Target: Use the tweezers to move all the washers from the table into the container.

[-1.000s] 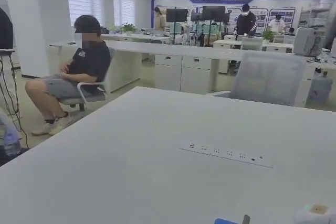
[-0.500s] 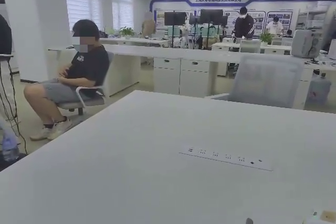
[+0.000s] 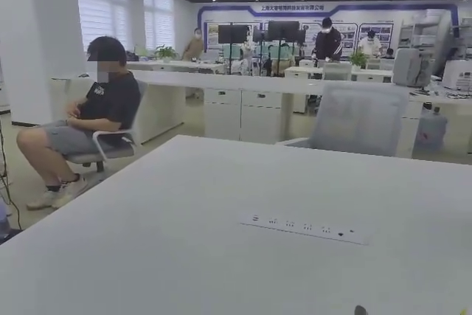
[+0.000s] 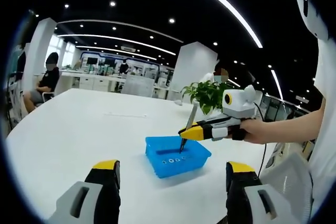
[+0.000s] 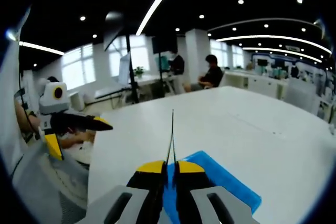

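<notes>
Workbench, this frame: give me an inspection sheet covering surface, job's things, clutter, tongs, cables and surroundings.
Surface: white table with a built-in socket strip.
Job's things: blue container holds several washers; the tweezers point down into it.
Clutter: potted plant beyond the container.
Tongs: left tongs open and empty; right tongs shut on the tweezers.
Cables: thin dark cable near the floor at the left edge of the head view.
Surroundings: open office; seated person; office chair behind the table.
</notes>
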{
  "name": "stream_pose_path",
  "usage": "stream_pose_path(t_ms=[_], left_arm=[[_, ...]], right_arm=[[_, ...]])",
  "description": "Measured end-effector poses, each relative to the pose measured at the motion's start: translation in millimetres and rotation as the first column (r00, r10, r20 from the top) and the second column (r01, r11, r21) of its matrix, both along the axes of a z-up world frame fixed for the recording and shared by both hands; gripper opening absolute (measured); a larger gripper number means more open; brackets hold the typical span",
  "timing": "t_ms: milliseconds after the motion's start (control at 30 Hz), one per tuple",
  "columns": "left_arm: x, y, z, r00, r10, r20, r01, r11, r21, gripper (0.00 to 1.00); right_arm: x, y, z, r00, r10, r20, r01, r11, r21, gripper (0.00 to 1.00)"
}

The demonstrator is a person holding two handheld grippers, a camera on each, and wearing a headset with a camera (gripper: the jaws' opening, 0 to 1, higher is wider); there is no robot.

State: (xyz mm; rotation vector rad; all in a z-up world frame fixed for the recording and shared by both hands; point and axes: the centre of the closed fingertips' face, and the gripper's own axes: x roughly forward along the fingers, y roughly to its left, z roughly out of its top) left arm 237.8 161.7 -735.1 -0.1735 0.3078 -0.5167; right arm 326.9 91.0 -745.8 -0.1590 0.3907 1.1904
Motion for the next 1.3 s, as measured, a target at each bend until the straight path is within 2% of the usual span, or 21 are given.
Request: stream_pose_path(t_ms=[100,233,300,400,500,567,600,667,700,800,867,900,1000,1033,1200,1233,1300], left_arm=[[-7.5,-5.6,-7.2,0.998,-0.052,-0.034,0.054,0.997,0.058,0.83],[-14.4,-14.5,-6.1,0.993,-0.107,-0.048,0.110,0.992,0.062,0.77],[-19.2,-23.8,-3.3,0.986,-0.163,-0.045,0.166,0.983,0.073,0.74],[-23.5,-35.1,-0.3,0.975,-0.210,-0.073,0.214,0.976,0.045,0.68],[-24.8,-44.8,5.5,0.964,-0.255,-0.073,0.259,0.965,0.043,0.65],[-26.5,-51.4,10.1,0.952,-0.296,-0.080,0.300,0.953,0.036,0.62],[-30.1,-57.5,12.6,0.936,-0.342,-0.089,0.345,0.938,0.025,0.58],[-33.0,-64.8,17.4,0.913,-0.399,-0.087,0.402,0.915,0.023,0.53],[-33.0,-66.4,18.8,0.907,-0.412,-0.088,0.415,0.909,0.024,0.51],[-35.9,-73.2,20.7,0.874,-0.474,-0.105,0.480,0.877,0.035,0.48],[-36.3,-75.9,21.0,0.859,-0.499,-0.114,0.506,0.862,0.040,0.44],[-36.9,-78.4,20.7,0.842,-0.526,-0.121,0.534,0.844,0.044,0.41],[-35.8,-82.6,21.0,0.822,-0.555,-0.125,0.565,0.823,0.055,0.38],[-35.3,-83.5,21.1,0.819,-0.560,-0.126,0.569,0.820,0.060,0.38],[-37.4,-90.6,23.5,0.779,-0.613,-0.130,0.625,0.776,0.085,0.30],[-37.8,-91.1,23.6,0.776,-0.617,-0.130,0.629,0.773,0.086,0.29],[-39.4,-94.2,23.5,0.756,-0.644,-0.120,0.655,0.748,0.110,0.28]], right_arm=[[-12.0,-5.7,2.7,1.000,0.004,-0.002,-0.004,1.000,0.001,0.04],[-27.0,-10.5,1.8,1.000,0.029,0.000,-0.029,0.999,-0.017,0.04],[-34.3,-13.2,-0.9,0.999,0.039,0.004,-0.039,0.999,-0.033,0.04],[-43.7,-16.5,-8.1,0.999,0.050,-0.010,-0.051,0.998,-0.037,0.04],[-55.7,-20.0,-16.7,0.998,0.064,-0.027,-0.065,0.997,-0.050,0.04],[-62.6,-21.5,-20.4,0.996,0.072,-0.044,-0.074,0.996,-0.046,0.04],[-66.0,-21.8,-22.2,0.996,0.078,-0.051,-0.080,0.996,-0.044,0.04],[-75.5,-22.6,-26.6,0.993,0.102,-0.062,-0.105,0.993,-0.050,0.04],[-78.7,-23.0,-27.7,0.992,0.108,-0.064,-0.111,0.992,-0.051,0.04],[-92.1,-24.0,-30.0,0.986,0.149,-0.077,-0.154,0.987,-0.054,0.04],[-96.5,-24.4,-30.7,0.983,0.166,-0.081,-0.171,0.984,-0.057,0.04],[-102.7,-24.8,-31.9,0.977,0.196,-0.085,-0.201,0.977,-0.064,0.04],[-110.1,-26.0,-34.1,0.968,0.237,-0.083,-0.244,0.966,-0.082,0.04],[-113.2,-26.3,-34.2,0.964,0.253,-0.080,-0.259,0.962,-0.087,0.04],[-124.1,-29.4,-37.8,0.946,0.313,-0.079,-0.321,0.940,-0.119,0.04],[-126.0,-29.9,-38.1,0.943,0.324,-0.079,-0.332,0.935,-0.122,0.04],[-130.1,-30.8,-38.9,0.935,0.347,-0.076,-0.354,0.925,-0.134,0.04]])
